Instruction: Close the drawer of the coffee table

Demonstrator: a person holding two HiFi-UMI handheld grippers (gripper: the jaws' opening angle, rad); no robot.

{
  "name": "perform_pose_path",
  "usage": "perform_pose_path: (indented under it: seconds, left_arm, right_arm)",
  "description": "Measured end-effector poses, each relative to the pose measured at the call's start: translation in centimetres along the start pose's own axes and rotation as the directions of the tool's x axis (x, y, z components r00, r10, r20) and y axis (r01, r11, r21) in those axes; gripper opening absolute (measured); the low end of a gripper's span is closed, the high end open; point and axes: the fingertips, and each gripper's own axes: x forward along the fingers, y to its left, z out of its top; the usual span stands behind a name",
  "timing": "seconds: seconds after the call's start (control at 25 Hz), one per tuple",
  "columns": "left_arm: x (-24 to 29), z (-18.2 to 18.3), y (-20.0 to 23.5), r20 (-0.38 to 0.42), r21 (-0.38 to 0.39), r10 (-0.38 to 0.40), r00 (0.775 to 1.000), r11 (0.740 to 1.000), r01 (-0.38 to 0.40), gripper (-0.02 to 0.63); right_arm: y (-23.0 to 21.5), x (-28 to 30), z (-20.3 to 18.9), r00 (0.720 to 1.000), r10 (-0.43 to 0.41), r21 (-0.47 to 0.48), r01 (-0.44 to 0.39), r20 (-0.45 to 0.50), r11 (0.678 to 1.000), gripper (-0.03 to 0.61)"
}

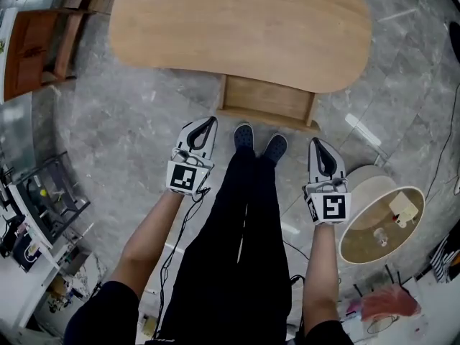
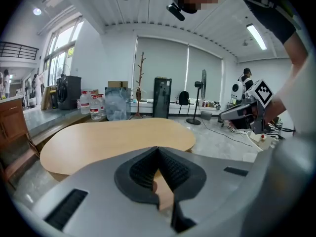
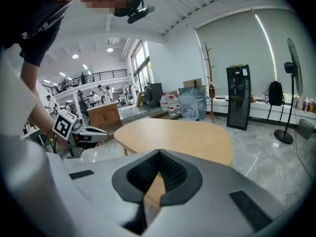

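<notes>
A light wooden coffee table [image 1: 244, 27] with a rounded top fills the upper head view. Its drawer [image 1: 267, 99] stands pulled out from the near edge, toward my feet. My left gripper [image 1: 208, 123] is held out in front of my left leg, shut and empty, its tip just left of the drawer's front corner. On the other side my right gripper [image 1: 317, 145] is shut on nothing too, a little nearer me, below the drawer's right corner. In the left gripper view the tabletop [image 2: 116, 137] lies beyond the closed jaws; the right gripper view shows the tabletop [image 3: 177, 137] likewise.
A small round side table [image 1: 381, 225] with small items on it stands at my right, close to the right gripper. A brown wooden cabinet [image 1: 32, 49] is at the far left. Shelving with clutter [image 1: 43, 207] lines the left; cables run over the grey marble floor.
</notes>
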Motion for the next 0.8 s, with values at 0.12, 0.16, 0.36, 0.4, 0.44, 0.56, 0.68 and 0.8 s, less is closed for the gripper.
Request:
perform_pose_path:
  seconds: [0.12,0.16,0.36,0.4,0.44,0.56,0.68,0.8]
  left_arm:
    - [1.7,-4.7,0.5,-0.095,0.004,-0.002,0.995,1.000,0.002,0.026]
    - [2.3,-6.4,0.6,-0.136,0.004,-0.009,0.991,1.000,0.010,0.026]
    - [3.7,-12.9,0.4,-0.290,0.119,-0.050,0.956,0.989,0.088,0.026]
    - [3.9,-13.7,0.5,-0.317,0.154,-0.047,0.947,0.983,0.100,0.026]
    - [4.0,-14.5,0.7,-0.344,0.193,-0.037,0.938,0.975,0.109,0.026]
    - [4.6,-17.0,1.2,-0.431,0.317,0.010,0.903,0.938,0.140,0.028]
    - [5.0,-19.1,1.9,-0.501,0.409,0.049,0.864,0.893,0.187,0.029]
    - [5.5,-20.5,2.3,-0.541,0.475,0.063,0.839,0.846,0.243,0.029]
  right_arm:
    - [-1.7,1.1,-4.2,0.997,-0.011,-0.014,0.010,-0.075,1.000,0.026]
    - [-2.2,1.5,-5.5,0.995,-0.014,-0.018,0.012,-0.102,1.000,0.026]
    - [-3.8,3.0,-11.1,0.974,-0.005,-0.053,-0.007,-0.228,0.999,0.026]
    - [-4.0,3.3,-12.3,0.966,-0.001,-0.055,-0.014,-0.257,0.998,0.026]
    - [-4.2,3.5,-13.5,0.957,0.003,-0.067,-0.023,-0.289,0.997,0.028]
    - [-4.5,3.9,-16.5,0.920,0.006,-0.181,-0.083,-0.392,0.980,0.029]
    - [-4.6,4.4,-18.6,0.877,0.007,-0.297,-0.171,-0.480,0.939,0.032]
    - [-4.7,4.9,-20.4,0.837,0.017,-0.320,-0.228,-0.547,0.920,0.149]
